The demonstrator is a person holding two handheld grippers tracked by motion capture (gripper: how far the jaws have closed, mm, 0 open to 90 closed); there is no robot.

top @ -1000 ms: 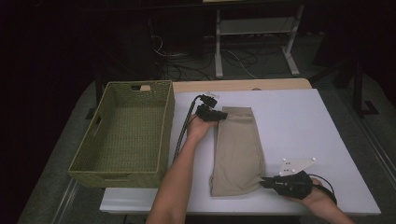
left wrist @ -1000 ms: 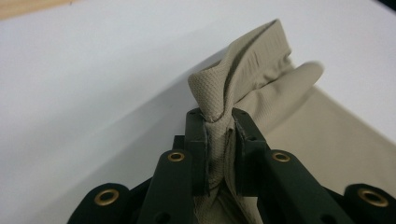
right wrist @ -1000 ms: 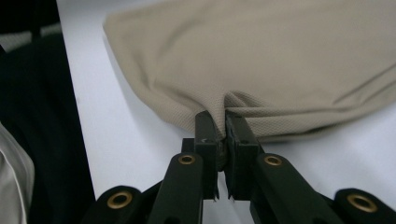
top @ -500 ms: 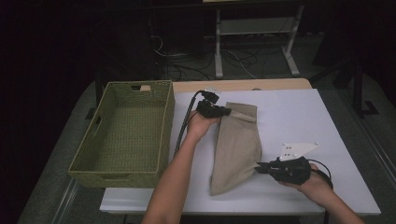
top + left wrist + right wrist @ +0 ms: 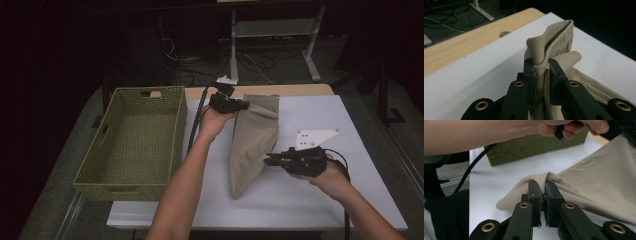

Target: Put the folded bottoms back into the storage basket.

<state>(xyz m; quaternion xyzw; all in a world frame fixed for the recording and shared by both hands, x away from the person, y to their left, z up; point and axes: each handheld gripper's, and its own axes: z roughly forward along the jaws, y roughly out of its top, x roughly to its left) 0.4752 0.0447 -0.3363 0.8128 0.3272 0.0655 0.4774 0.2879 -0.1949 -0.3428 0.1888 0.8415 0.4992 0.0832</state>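
1. The beige cloth lies lengthwise on the white table, just right of the woven green basket. It is held at two points, which suggests that it is being lifted or folded before stowing.
2. The left gripper grasps the far end of the cloth. In the left gripper view its jaws are pressed together on a bunched hem, which rises in a ridge above them. The far end is therefore raised off the table.
3. The right gripper meets the cloth at its right edge, towards the near end. In the right gripper view the jaws pinch a small fold, and the fabric tents up around them.
4. Between the two grips the cloth narrows to a near corner that rests on the table.
5. Pose: the left forearm reaches forward across the table, between basket and cloth. The right hand comes in low from the near right, its gripper pointing left towards the cloth.
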